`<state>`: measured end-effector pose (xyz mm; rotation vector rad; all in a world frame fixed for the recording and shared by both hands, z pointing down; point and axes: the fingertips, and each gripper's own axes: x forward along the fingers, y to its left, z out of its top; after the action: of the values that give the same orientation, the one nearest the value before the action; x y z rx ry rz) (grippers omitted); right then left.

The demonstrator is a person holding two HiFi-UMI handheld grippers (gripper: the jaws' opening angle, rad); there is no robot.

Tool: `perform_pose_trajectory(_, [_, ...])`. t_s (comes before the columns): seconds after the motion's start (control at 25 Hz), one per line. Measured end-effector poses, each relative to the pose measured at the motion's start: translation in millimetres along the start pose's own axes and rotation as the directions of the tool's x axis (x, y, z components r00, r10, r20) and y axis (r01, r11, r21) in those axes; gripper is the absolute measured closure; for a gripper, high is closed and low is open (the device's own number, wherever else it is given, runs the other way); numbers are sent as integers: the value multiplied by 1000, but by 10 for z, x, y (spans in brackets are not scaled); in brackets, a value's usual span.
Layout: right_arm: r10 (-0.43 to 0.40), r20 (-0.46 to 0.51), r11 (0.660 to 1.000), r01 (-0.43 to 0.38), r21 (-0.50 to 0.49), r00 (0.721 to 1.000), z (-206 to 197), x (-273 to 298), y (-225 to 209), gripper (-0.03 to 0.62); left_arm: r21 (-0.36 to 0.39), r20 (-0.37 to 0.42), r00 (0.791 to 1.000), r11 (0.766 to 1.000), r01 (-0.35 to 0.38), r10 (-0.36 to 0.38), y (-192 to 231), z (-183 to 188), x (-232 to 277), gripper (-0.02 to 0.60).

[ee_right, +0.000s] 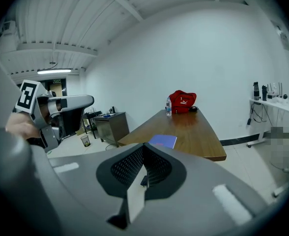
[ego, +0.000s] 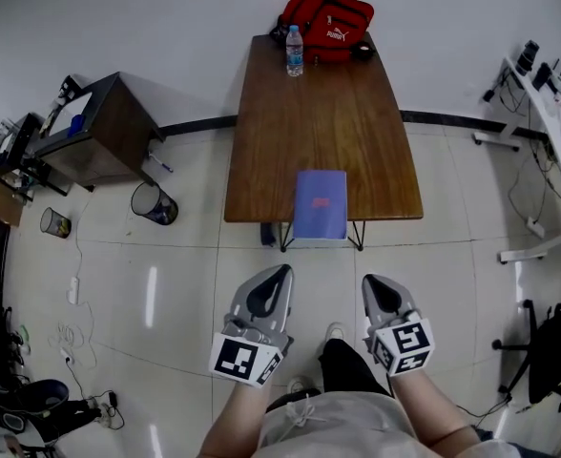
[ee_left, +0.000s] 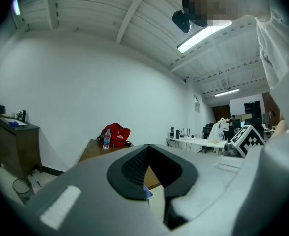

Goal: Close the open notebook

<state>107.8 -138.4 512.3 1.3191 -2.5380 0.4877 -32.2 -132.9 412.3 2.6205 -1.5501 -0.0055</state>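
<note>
Apparently the closing is done, so I judge that the risks left are small ones. The left gripper (ego: 282, 275) hangs above the floor in front of the near edge of the wooden table (ego: 319, 113), toward the left side. Its jaws are pressed together with nothing between them. The notebook (ego: 320, 204) lies at the middle of that near edge, and its closest end seems to reach a little beyond the edge. The right gripper (ego: 368, 281) hangs in front of the same edge, toward the right side, also with its jaws together and empty.

Because of this overhang, a touch from either gripper that pulls toward the person could slide the notebook off the table to the floor. A stiff spine could also let the cover lift open again.

The notebook looks flat and shut. Its cover is purple-blue with a small reddish mark near the middle, and its long sides run away from the person. A water bottle (ego: 294, 51) and a red bag (ego: 326, 15) stand at the far end of the table, well apart from it.
</note>
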Motion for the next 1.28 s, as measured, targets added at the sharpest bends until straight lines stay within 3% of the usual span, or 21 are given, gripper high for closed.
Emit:
perform_pose_trajectory(0.36, [-10,49,999,12,-39,999,-276,-761,1212,586,54,28,999,998,37,-38,-187,47,-1542,575])
perform_pose_trajectory(0.64, [-34,54,998,37,-56,998,-550,-1348,1891,586,30,36,996,997,77,-78,-380,-20,-2395,575])
perform_pose_trajectory(0.92, [-45,81,995,53,-90,996,-521,-1765,2128,586,12,42,995,996,89,-90,-564,0,-2706,575])
perform_pose_trajectory(1.28, [-57,117,994,66,-82,992,-465,-2091,1936,586,-1,66,992,994,109,-109,-879,107,-2690,575])
